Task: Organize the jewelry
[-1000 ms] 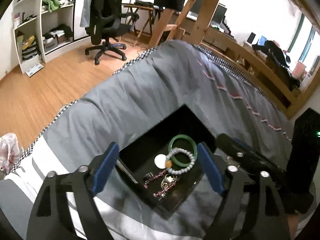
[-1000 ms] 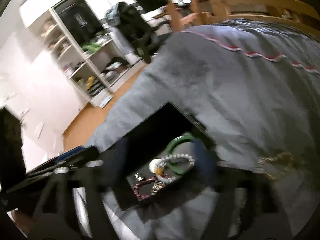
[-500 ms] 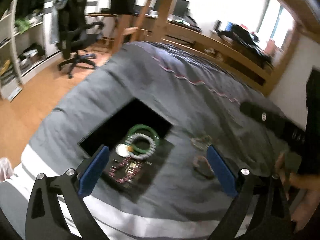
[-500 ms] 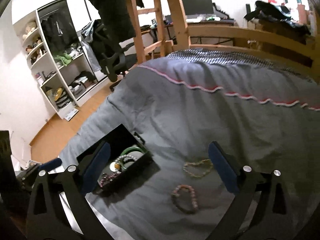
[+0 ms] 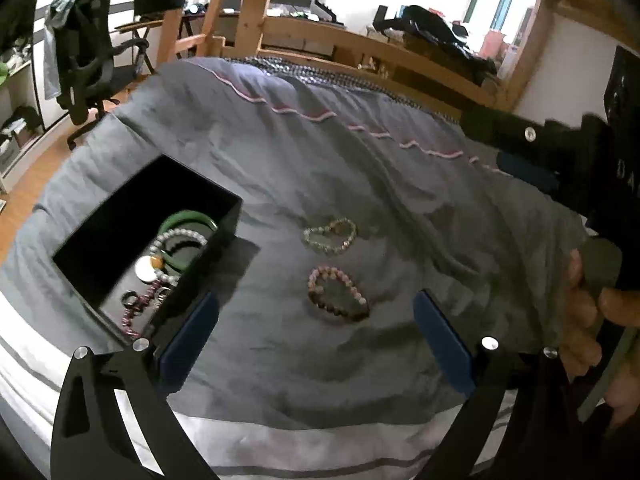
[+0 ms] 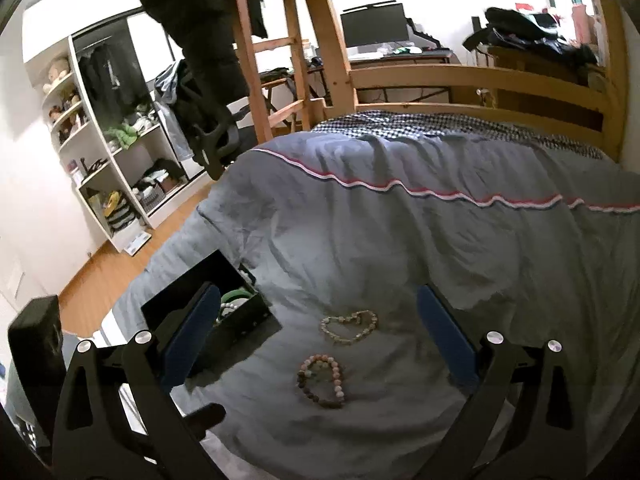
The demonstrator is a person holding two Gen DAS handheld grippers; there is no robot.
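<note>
A black jewelry box lies open on the grey bed cover at the left; it also shows in the right wrist view. It holds a green bangle, a white bead bracelet and a purple bead string. A pink-brown bead bracelet and a pale bead bracelet lie on the cover right of the box. My left gripper is open and empty, near the pink bracelet. My right gripper is open and empty above both bracelets.
The bed's wooden rail runs along the far side and a ladder stands at its corner. An office chair and white shelves stand on the wood floor to the left. The right hand holds its gripper at the right edge.
Both grippers have drawn back from over the box and swung right. The two loose bracelets on the cover have come into view between the fingers.
</note>
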